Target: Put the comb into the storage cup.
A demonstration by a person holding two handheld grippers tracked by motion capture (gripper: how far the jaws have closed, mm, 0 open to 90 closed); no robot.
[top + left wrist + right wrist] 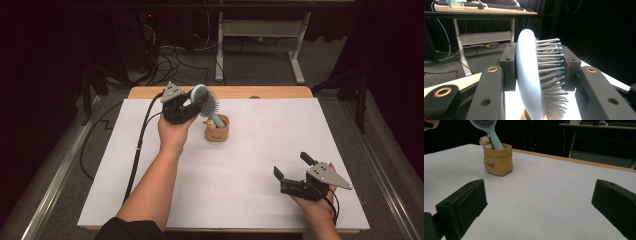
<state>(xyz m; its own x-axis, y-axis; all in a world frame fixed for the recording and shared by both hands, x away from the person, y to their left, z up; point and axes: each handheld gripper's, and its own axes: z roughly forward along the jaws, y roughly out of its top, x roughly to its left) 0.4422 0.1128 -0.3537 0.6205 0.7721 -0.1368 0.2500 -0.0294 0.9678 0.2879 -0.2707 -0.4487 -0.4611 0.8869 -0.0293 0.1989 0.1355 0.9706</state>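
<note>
A pale blue hairbrush (206,102) stands tilted, its handle (495,139) down inside a small tan sack-shaped holder (217,129) on the white table cover. My left gripper (192,100) is shut on the brush head; in the left gripper view the jaws press the brush head (529,80) from its smooth back and its bristle side. A small figure (484,140) peeks over the holder's rim. My right gripper (295,167) rests near the table's front right, jaws wide open with nothing between them, facing the holder (498,160).
The white cover (240,165) spans the table, with a wooden edge (240,92) at the far side. Beyond it stand a white desk frame (260,35) and cables on the floor. A black cable (140,145) trails from the left gripper.
</note>
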